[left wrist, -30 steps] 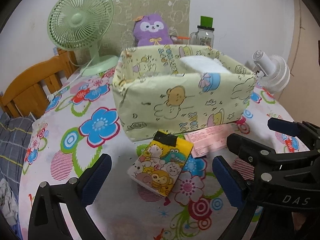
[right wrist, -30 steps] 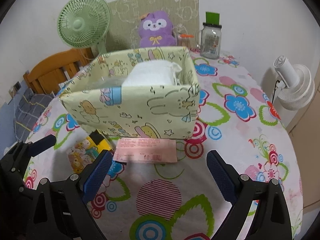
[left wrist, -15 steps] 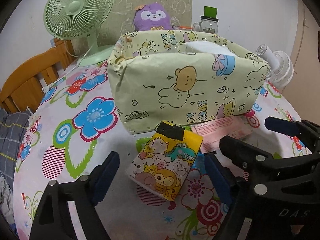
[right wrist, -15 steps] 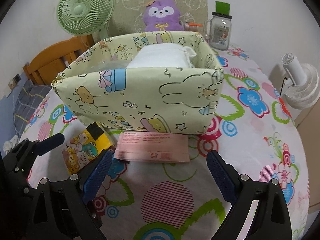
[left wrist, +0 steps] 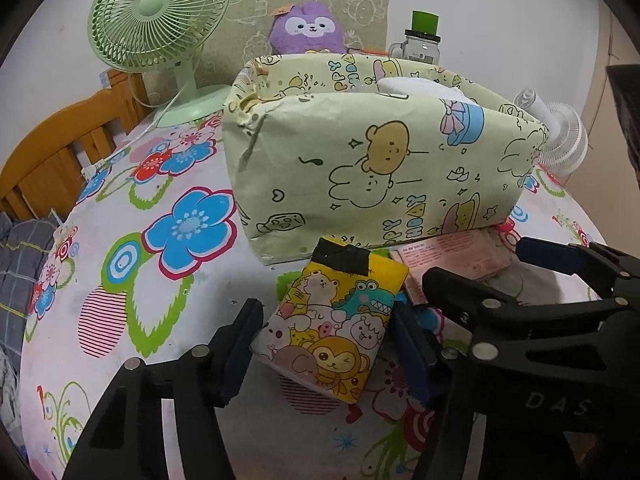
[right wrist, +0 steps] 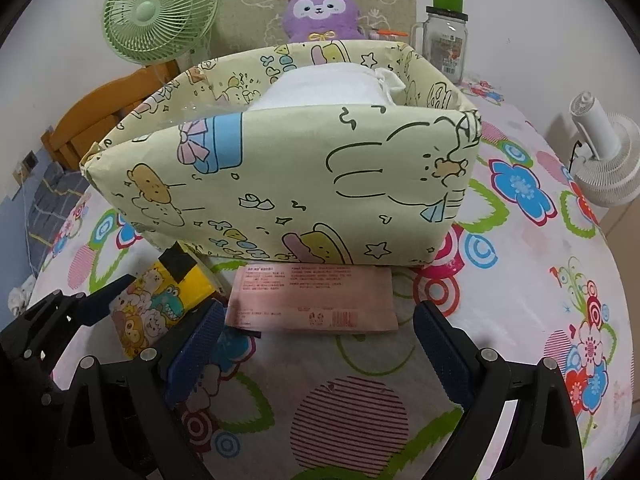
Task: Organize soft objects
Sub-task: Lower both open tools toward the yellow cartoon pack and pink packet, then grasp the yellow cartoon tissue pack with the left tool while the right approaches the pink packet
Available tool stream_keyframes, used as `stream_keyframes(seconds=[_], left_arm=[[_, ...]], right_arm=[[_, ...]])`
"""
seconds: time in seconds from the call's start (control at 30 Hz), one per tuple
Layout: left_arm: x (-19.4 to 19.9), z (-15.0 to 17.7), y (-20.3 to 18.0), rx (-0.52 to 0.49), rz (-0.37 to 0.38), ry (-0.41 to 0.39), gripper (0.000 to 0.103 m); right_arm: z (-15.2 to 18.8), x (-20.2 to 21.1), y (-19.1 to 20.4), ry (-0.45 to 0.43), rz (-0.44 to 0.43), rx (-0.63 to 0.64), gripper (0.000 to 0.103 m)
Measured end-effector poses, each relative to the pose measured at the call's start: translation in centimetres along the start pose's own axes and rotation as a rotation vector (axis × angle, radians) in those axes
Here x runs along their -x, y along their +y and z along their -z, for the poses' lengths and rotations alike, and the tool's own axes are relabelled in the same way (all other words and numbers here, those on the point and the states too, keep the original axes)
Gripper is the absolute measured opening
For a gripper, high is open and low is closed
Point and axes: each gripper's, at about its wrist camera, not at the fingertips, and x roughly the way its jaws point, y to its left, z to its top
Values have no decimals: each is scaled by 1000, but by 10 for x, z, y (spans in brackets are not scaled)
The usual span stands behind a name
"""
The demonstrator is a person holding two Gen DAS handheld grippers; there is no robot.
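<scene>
A yellow cartoon-print tissue pack (left wrist: pixel 332 320) lies on the floral tablecloth in front of a pale green cartoon-print box (left wrist: pixel 380 176). My left gripper (left wrist: pixel 324 354) straddles the pack and its jaws are closing. The right pad sits at the pack's edge and a thin gap shows at the left pad. A flat pink pack (right wrist: pixel 316 300) lies against the box (right wrist: pixel 280 184). My right gripper (right wrist: pixel 320 356) stands open just short of it, one finger on each side. A white soft bundle (right wrist: pixel 328 84) sits inside the box. The left gripper's finger (right wrist: pixel 104 296) reaches the yellow pack (right wrist: pixel 160 304).
At the back stand a green fan (left wrist: pixel 160 28), a purple plush (left wrist: pixel 306 32) and a glass jar (left wrist: pixel 420 44). A small white fan (right wrist: pixel 604 160) sits at the table's right edge. A wooden frame (left wrist: pixel 52 156) is at the left. My right gripper's arm (left wrist: pixel 560 292) crowds the left one.
The left jaws have narrowed from wide open to close around the yellow pack. The right gripper has sunk a little toward the pink pack, and the box looms larger in both views.
</scene>
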Motion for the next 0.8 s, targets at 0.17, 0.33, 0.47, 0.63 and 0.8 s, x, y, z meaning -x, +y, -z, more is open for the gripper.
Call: stream_keyframes(seconds=[0.17,0.33,0.47,0.63,0.8], left_arm=[[3,3,2,-21,-22,-6,64],[3,5,7,-17,-29,-5,64],[1,4,9,-4,-27,-3,64],[-2,4,10,-1,-21,15,64],[-2,4,10,-4,-21,14,64]], right_arm=[[-2,-7,5,19,9,10,97],[-3,-15,12,33,28,11,99],[-4,-19,15,34,38,7,101],[-5,-22,18,32,45,11,103],[-3,-23,19,19,51,7,103]])
